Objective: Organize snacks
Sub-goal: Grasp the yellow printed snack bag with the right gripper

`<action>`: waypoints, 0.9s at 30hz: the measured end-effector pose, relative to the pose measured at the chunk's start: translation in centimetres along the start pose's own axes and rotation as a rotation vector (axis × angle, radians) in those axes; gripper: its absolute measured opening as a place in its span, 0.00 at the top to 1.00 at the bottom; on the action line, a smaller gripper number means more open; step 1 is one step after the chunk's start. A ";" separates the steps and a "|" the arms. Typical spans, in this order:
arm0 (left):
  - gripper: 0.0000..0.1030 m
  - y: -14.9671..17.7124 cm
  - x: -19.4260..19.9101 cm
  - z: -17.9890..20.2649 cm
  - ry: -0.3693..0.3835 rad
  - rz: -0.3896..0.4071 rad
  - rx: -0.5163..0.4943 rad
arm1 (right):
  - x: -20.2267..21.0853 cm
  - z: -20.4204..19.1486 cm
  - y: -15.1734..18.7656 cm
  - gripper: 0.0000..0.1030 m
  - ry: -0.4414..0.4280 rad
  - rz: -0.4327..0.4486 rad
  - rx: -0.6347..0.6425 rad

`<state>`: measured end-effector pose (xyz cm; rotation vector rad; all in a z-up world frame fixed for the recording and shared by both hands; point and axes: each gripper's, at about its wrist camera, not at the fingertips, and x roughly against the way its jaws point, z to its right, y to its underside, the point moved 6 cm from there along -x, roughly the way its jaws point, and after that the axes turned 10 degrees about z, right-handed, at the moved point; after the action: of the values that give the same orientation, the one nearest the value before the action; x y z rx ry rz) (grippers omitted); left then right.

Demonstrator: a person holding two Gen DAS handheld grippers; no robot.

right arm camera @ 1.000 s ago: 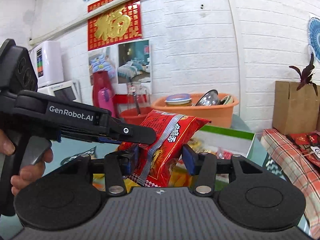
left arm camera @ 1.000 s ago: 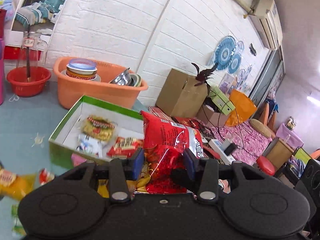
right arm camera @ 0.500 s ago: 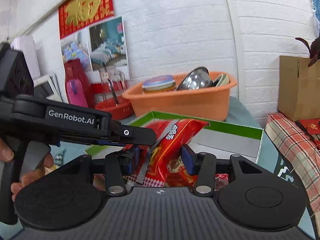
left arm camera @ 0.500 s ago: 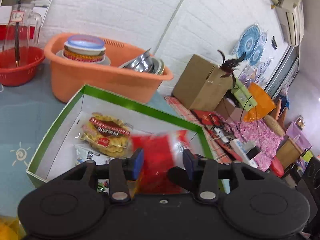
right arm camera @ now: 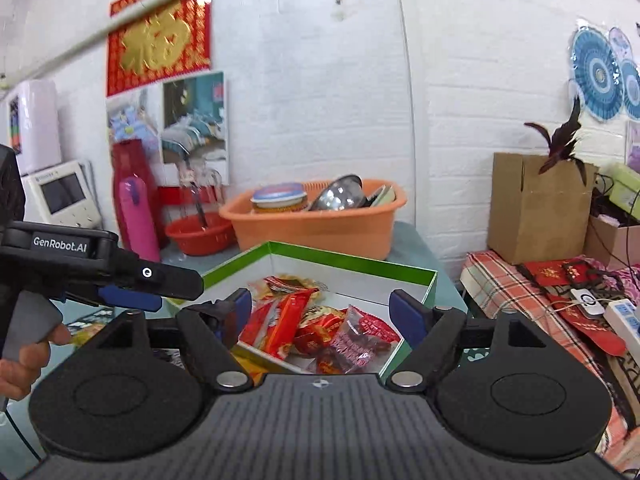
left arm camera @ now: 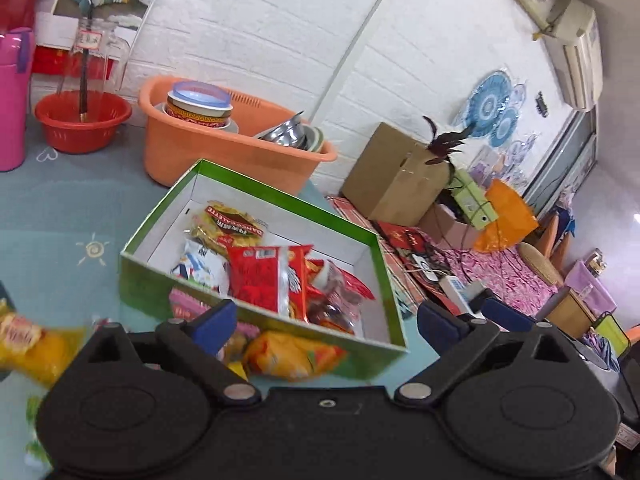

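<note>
Snacks lie in a green box (left arm camera: 256,312) with white inner walls, in the middle of both views. On top is a red snack bag (left arm camera: 266,278); in the left wrist view its long axis runs up and down the frame. The box stands on a pale blue tablecloth (left arm camera: 60,216). A yellow packet (left arm camera: 32,346) lies outside the box at the lower left. Behind the box stands an orange basin (left arm camera: 224,148) with bowls, then a white brick wall (left arm camera: 260,28). The left gripper (left arm camera: 326,322) is spread wide and holds nothing; the box is just ahead of it. The right gripper (right arm camera: 322,312) is also spread and free, with the bag beyond its fingertips.
</note>
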<state>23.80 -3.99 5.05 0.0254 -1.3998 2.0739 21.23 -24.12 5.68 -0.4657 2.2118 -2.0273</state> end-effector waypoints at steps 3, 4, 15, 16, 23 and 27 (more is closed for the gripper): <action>0.00 1.3 3.7 0.8 -0.009 0.006 -0.031 | 3.3 -1.3 -0.1 0.00 -0.051 0.024 -0.012; 0.00 1.8 4.7 0.9 -0.009 0.011 -0.040 | 4.3 -1.9 0.1 0.00 -0.065 0.034 -0.022; 0.00 5.8 7.5 -3.7 -0.051 -0.026 0.049 | 4.3 -7.3 5.3 0.00 -0.210 -0.102 -0.105; 0.00 5.8 7.2 -4.1 -0.041 -0.017 0.070 | 3.5 -7.9 5.8 0.00 -0.215 -0.120 -0.102; 0.00 3.1 2.1 -7.5 -0.102 -0.014 0.117 | -3.1 -10.3 7.8 0.00 -0.206 -0.241 -0.099; 0.00 5.0 -0.2 -9.7 -0.134 -0.142 0.127 | -6.0 -11.1 8.9 0.00 -0.211 -0.287 -0.084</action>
<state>24.53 2.84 -3.44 0.3131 -1.3017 2.0708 22.45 -11.25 -2.67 -1.0086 2.2111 -1.9054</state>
